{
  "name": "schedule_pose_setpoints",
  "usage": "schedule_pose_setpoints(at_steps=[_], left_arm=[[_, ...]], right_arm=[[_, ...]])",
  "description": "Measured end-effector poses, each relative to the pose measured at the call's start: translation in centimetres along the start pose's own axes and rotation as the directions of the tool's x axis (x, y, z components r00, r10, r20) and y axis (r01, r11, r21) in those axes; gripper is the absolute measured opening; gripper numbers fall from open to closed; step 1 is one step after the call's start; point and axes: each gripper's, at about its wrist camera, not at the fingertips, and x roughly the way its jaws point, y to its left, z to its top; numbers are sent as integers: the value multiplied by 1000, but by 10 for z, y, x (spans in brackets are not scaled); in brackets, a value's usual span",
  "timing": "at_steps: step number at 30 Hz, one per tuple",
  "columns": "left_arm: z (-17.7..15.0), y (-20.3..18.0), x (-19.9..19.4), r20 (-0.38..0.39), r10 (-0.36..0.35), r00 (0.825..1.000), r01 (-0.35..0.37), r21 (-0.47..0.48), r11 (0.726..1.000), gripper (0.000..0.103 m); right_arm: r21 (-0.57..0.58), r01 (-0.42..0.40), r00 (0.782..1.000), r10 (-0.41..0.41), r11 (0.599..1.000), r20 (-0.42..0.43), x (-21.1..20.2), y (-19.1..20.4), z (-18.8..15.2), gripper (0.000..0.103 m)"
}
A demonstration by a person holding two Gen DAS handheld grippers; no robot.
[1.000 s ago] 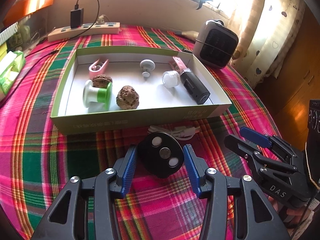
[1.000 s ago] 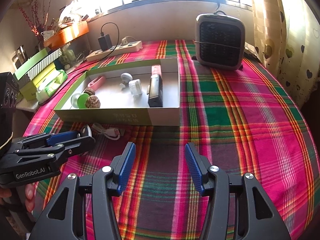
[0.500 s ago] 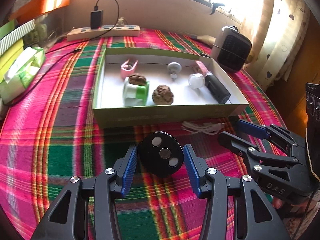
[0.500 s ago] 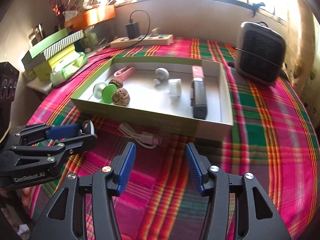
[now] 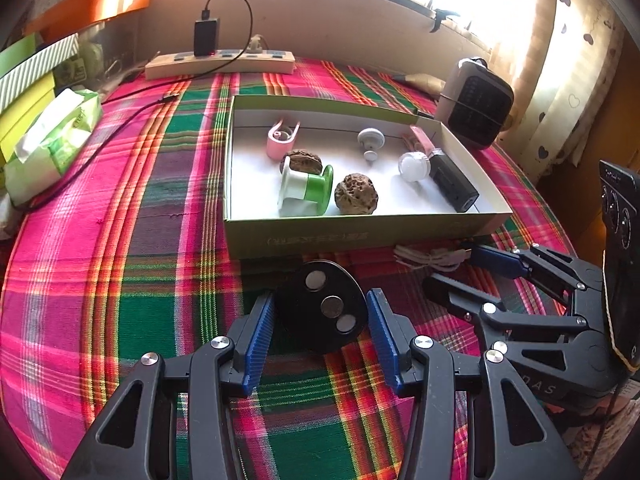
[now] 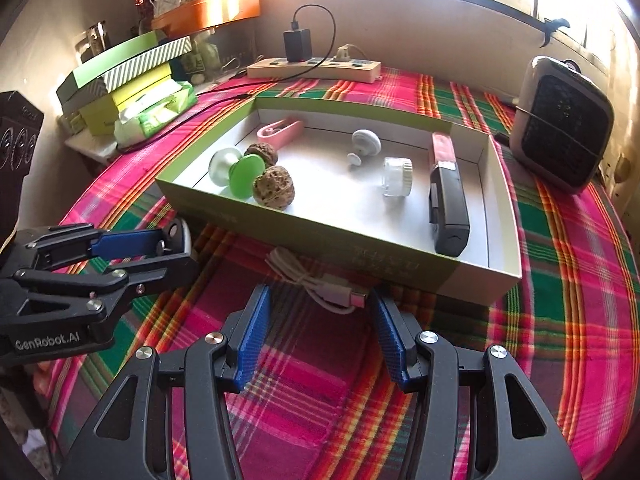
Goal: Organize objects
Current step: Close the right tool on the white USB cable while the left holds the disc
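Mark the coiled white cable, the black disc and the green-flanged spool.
coiled white cable (image 6: 316, 280), right wrist view, on the middle of the bundle.
black disc (image 5: 322, 306), left wrist view, on its flat face.
green-flanged spool (image 5: 304, 190), left wrist view, on its white barrel.

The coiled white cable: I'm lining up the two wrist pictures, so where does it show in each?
Left wrist view: the coiled white cable lies right of centre on the tablecloth, just in front of the green box's near wall, beside the right tongs' tips.
Right wrist view: the cable lies low at centre, between the right tongs' blue pads.
Shared landmark: the black stapler in the box.
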Motion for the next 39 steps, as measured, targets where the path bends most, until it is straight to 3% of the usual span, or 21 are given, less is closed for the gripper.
schedule_pose_setpoints(at_steps=[4, 26, 29, 39], left_arm=[[2, 2, 1, -3, -16, 1000, 16, 0, 1000, 46], [4, 13, 0, -14, -43, 999, 42, -8, 999, 46], [5, 14, 0, -14, -28, 1000, 28, -8, 1000, 46], [7, 18, -2, -14, -48, 999, 48, -33, 998, 46]], right_arm=[[-18, -17, 1000, 17, 1000, -9, -2, 5, -2, 44], [-109, 23, 1000, -24, 994, -7, 12, 22, 10, 43], [-119, 13, 1000, -14, 993, -10, 10, 25, 9, 33], [-116, 2, 1000, -3, 993, -4, 6, 27, 4, 30]])
